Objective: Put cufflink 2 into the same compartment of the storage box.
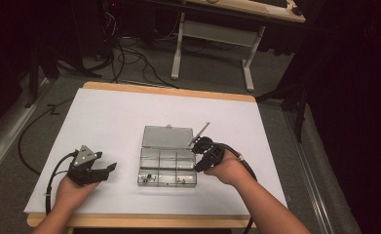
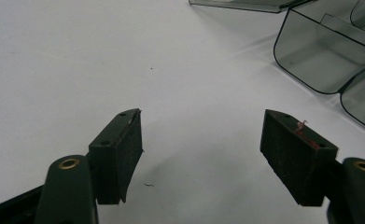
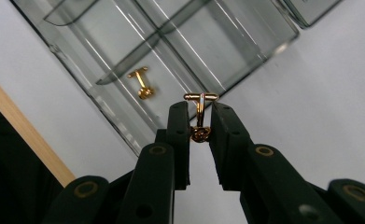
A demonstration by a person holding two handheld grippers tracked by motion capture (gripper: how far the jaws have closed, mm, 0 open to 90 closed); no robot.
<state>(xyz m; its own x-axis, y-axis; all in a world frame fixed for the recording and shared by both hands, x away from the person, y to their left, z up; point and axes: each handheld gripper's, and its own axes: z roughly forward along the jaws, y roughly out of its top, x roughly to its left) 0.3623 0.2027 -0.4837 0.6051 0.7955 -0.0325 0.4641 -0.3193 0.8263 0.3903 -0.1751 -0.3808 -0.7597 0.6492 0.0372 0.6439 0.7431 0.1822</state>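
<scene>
Right gripper view, frame centre: my right claw pinches a gold cufflink beside the clear organizer box; my left claw gapes empty.

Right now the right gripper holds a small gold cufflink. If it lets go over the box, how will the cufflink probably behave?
The cufflink looks like polished metal, so it is probably stiff and somewhat slippery between the right gripper pads. It is tiny, likely light, and may bounce on the hard clear box. Its crossbar should stop long rolling, as with the other cufflink lying there.
</scene>
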